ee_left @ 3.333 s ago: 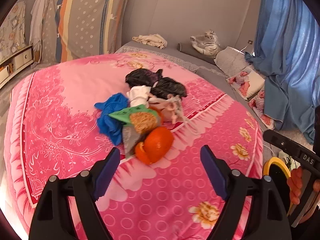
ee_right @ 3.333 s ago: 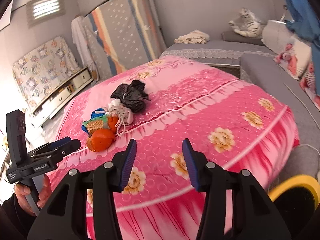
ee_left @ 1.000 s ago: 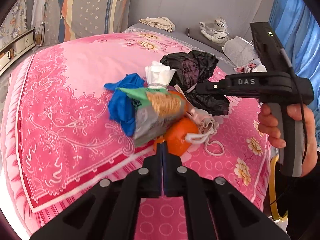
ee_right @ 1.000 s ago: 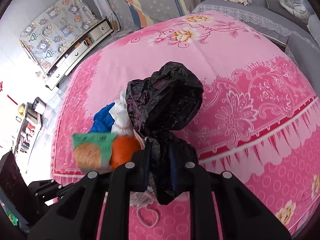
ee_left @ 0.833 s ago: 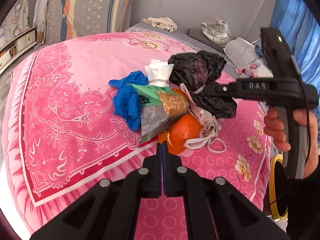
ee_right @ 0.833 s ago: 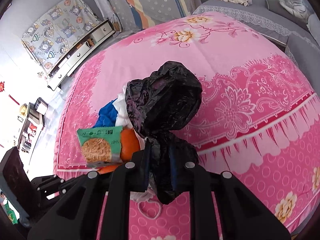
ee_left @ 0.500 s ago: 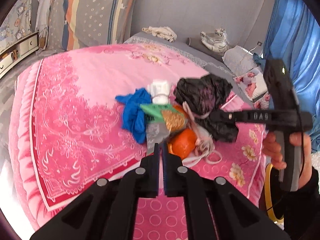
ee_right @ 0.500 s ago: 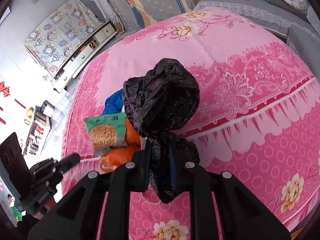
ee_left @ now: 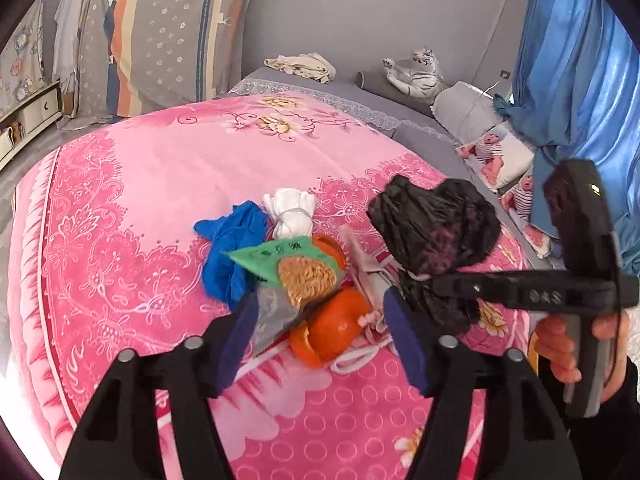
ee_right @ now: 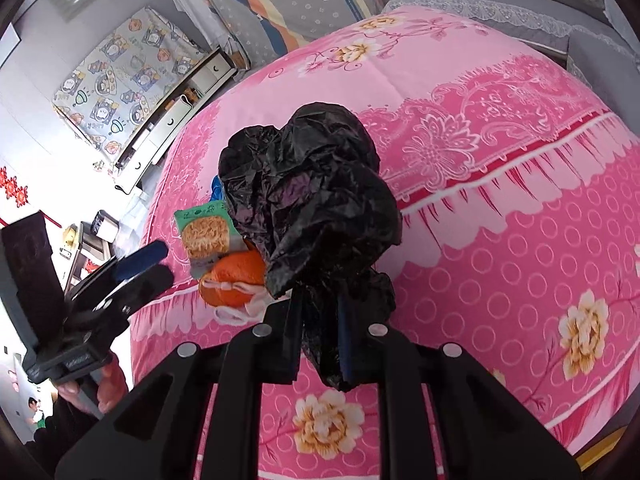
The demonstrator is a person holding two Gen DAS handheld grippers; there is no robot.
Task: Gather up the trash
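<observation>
A trash pile lies on the pink bed: a green noodle packet, orange peel, a blue glove, a white knotted wad and a pale mask with loops. My left gripper is open, its blue pads either side of the packet's lower end and the peel. My right gripper is shut on a crumpled black plastic bag and holds it above the bed; the bag also shows in the left wrist view.
A yellow-rimmed bin shows below the bed edge at right. A grey sofa with a toy tiger and blue curtains stand behind. Drawers stand at far left.
My left gripper was shut at the peel and has opened while pulling back a little. My right gripper has lifted the black bag up and toward the bed edge.
</observation>
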